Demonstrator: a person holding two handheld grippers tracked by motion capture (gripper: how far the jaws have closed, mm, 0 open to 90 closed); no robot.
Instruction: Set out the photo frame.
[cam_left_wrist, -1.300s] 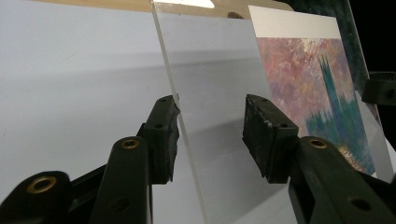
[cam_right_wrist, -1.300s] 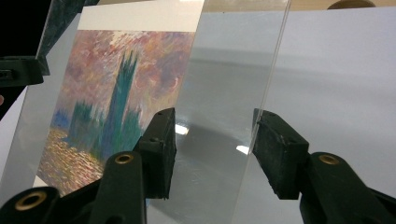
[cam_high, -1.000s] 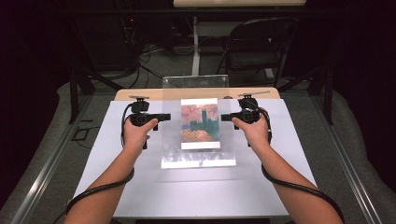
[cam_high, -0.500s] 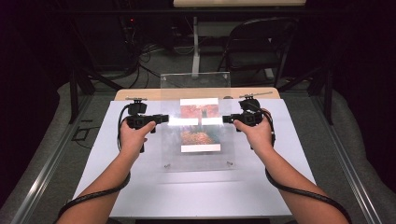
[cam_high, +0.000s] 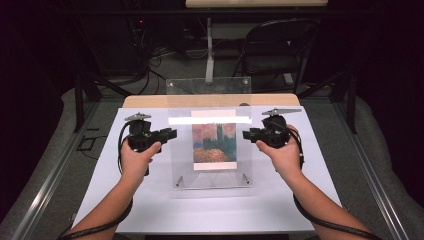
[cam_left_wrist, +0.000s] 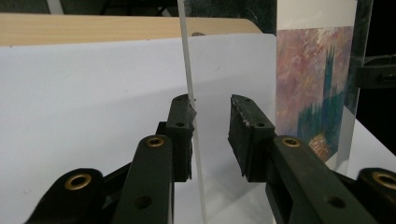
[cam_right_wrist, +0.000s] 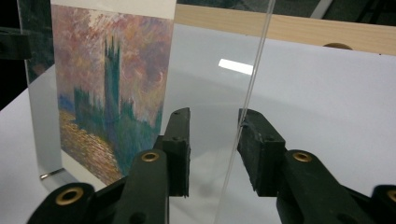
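While a second clear panel (cam_high: 208, 85) stands at the table's (cam_high: 100, 200) far edge, the acrylic frame (cam_high: 210, 170) stands nearly upright, its painting (cam_high: 214, 143) facing the near edge. The left gripper (cam_high: 170, 134) and right gripper (cam_high: 248, 135) have been closing, each with a side edge between its jaws, not yet clamped.

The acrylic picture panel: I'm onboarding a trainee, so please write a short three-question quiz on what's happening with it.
1. Multiple choice: the print in the clear panel shows: A) dark towers under a pinkish sky; B) a bowl of fruit; C) a portrait.
2. True or false: the left claw and the right claw each straddle a side edge of the panel.
3. Short answer: what stands at the far edge of the table?

Key: 1 A. 2 True; both claws' jaws have just been closing, with the panel's edge between them, and the pads are not yet pressing from both sides. 3 A second clear panel.
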